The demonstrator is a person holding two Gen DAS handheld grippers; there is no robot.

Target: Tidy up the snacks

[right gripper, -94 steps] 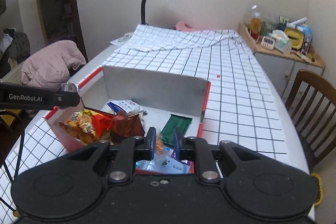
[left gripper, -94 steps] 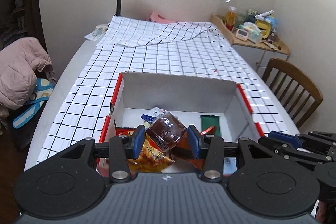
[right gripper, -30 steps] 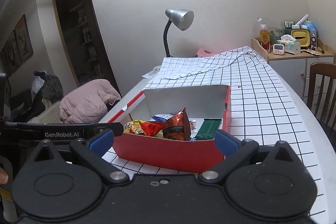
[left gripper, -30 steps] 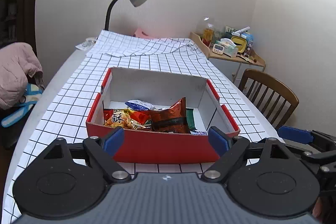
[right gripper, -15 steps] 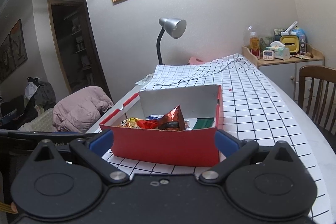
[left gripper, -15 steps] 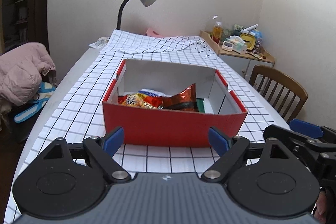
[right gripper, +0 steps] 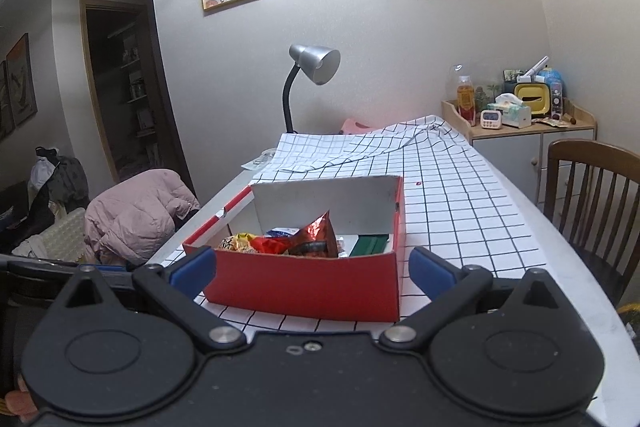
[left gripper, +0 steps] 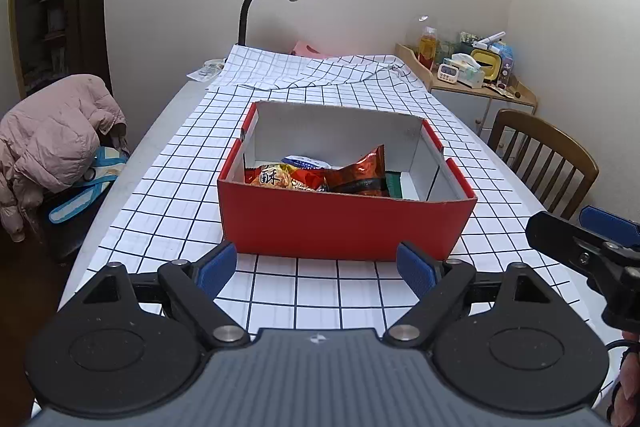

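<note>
- Counter (left gripper: 168, 183) under a white cloth with a black grid fills both views and carries one red box.
- Red box (left gripper: 344, 227) stands mid-counter, open at the top, white inside, its near wall just beyond both grippers.
- Snacks lie inside it: an orange-yellow bag (left gripper: 280, 179) toward 9 o'clock, a dark red foil bag (left gripper: 360, 175) standing tilted at the centre, a blue-white packet (left gripper: 304, 161) behind them toward 12 o'clock, a green pack (left gripper: 394, 183) flat toward 3 o'clock.
- Left gripper (left gripper: 316, 265) sits at 6 o'clock of the box, jaws wide apart, holding nothing, blue pads (left gripper: 218, 267) over the cloth.
- Right gripper (right gripper: 312, 269) is likewise spread wide and empty, its pads on either side of the box's near wall in the right wrist view.
- Silver desk lamp (right gripper: 316, 65) stands at 12 o'clock, beyond the box.
</note>
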